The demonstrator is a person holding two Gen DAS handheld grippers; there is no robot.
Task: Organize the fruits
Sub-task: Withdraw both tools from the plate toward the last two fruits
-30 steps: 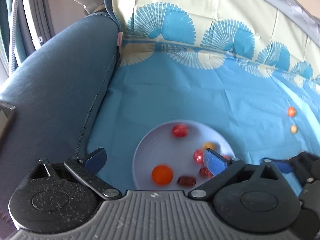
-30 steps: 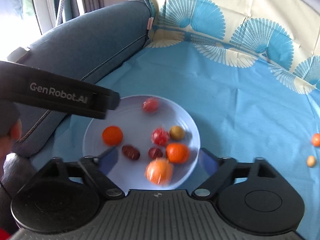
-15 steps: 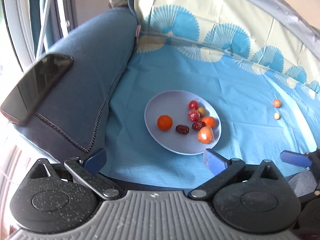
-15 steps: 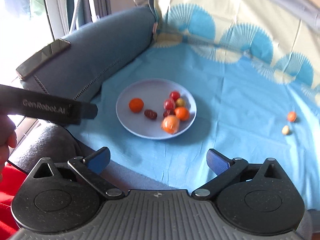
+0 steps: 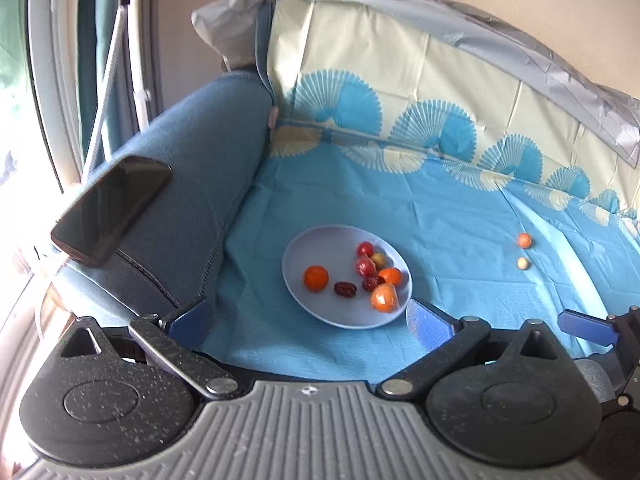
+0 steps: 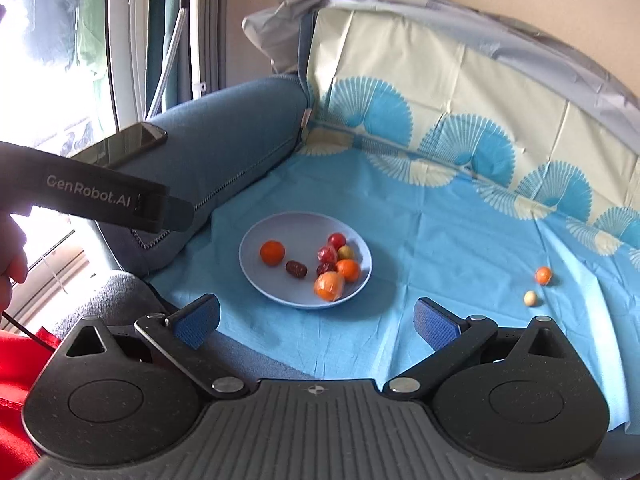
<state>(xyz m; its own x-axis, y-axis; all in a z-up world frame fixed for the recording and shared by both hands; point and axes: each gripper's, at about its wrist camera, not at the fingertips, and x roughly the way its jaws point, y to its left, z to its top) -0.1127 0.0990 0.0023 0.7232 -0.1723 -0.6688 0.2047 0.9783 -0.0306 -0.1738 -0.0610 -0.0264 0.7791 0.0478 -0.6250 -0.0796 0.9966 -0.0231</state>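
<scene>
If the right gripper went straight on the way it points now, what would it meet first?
Probably the plate of fruit, near its front rim: it lies almost centred between the open jaws of the right gripper. Depth is unclear, so it might touch the blue cloth just short of it.

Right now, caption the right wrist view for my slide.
Open right claw facing a plate of fruit, two small fruits loose on the blue cloth.

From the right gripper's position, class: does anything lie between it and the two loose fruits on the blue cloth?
Nothing visible does. The right gripper is open and empty, and only bare blue cloth separates it from the small orange fruit and the pale fruit. The plate sits off to their left.
</scene>
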